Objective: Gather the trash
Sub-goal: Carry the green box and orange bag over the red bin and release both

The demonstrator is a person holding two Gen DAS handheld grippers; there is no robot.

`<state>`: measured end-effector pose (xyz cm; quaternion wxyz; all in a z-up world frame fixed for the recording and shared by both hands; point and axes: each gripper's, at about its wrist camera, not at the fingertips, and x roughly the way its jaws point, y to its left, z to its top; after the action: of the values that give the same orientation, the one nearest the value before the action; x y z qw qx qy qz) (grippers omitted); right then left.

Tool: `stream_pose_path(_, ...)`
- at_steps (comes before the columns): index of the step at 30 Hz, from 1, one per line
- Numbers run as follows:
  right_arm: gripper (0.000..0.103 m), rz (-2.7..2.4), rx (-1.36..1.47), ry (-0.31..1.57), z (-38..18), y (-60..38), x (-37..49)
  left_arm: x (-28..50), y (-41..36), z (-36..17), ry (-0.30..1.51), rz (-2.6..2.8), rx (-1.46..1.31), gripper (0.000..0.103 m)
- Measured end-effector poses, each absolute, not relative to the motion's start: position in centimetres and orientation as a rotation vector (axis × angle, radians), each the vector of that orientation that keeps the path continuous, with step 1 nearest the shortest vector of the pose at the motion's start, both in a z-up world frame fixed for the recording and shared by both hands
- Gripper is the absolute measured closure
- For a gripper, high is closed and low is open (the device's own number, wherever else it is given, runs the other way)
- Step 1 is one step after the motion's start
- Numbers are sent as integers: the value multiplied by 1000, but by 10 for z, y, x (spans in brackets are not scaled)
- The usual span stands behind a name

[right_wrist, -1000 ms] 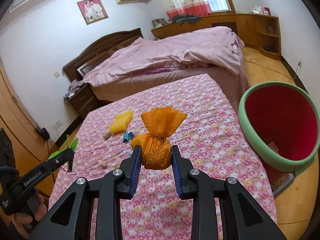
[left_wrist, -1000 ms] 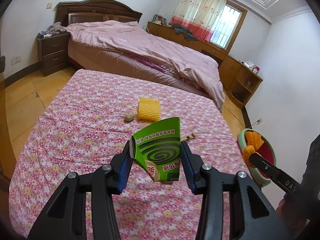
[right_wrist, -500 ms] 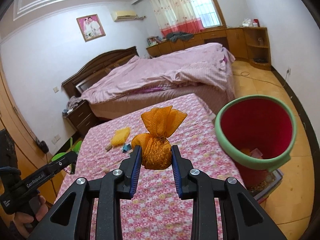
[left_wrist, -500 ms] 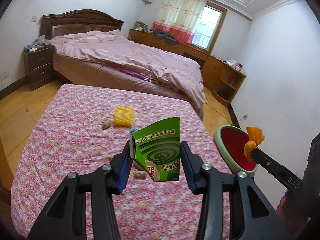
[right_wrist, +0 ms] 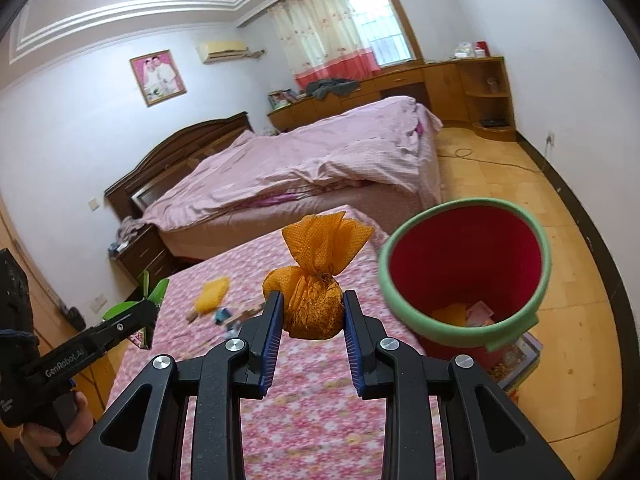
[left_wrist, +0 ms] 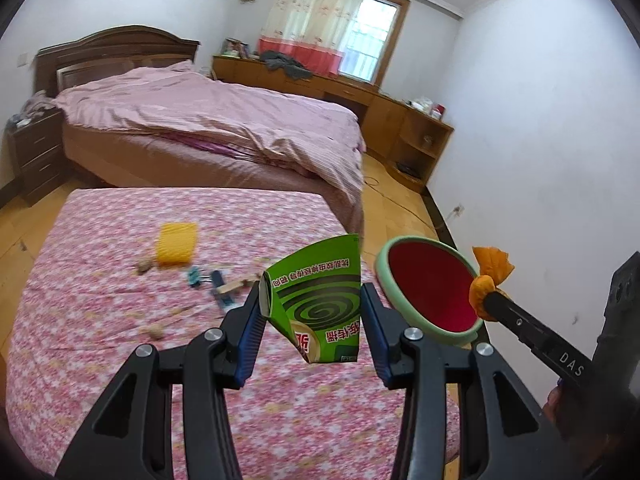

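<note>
My left gripper (left_wrist: 312,312) is shut on a crumpled green mosquito-coil box (left_wrist: 320,304), held above the flowered table (left_wrist: 120,320). My right gripper (right_wrist: 310,316) is shut on a tied orange mesh bag (right_wrist: 316,300), held above the table's right edge beside the green-rimmed red bin (right_wrist: 464,276). The bin (left_wrist: 428,288) stands on the floor off the table's right side, with some trash inside. In the left wrist view the orange bag (left_wrist: 488,276) hangs at the bin's right rim. A yellow sponge (left_wrist: 176,242), clips (left_wrist: 216,280) and small nuts (left_wrist: 154,332) lie on the table.
A bed with a pink cover (left_wrist: 208,120) stands beyond the table. Wooden cabinets (left_wrist: 400,120) line the far wall under the window. A nightstand (left_wrist: 36,152) is at the left. Wooden floor (right_wrist: 520,184) surrounds the bin.
Both grippers have swung to the right toward the bin while holding their loads. The bin now appears larger and closer in both views.
</note>
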<state>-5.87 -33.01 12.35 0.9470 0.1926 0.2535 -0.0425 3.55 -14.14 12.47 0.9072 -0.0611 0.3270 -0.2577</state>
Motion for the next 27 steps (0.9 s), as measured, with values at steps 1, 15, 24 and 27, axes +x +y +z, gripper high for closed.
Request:
stream_pose_path(1,74,-95,395,515,124,-334,-59,37,-147,124,678,-539,-119,57)
stream_pose_path(15,74,-225,482,550,99,-408,-53,70,-252,100,765,-658,-25,57)
stream_pose_path(24,73,-275,540,587,77,-452,-42,93,-325,73,834,-733,44,56)
stream_pose_path(27,73,-284,554,607,69,-463,-37,101,-345,61,865,-751,66,56)
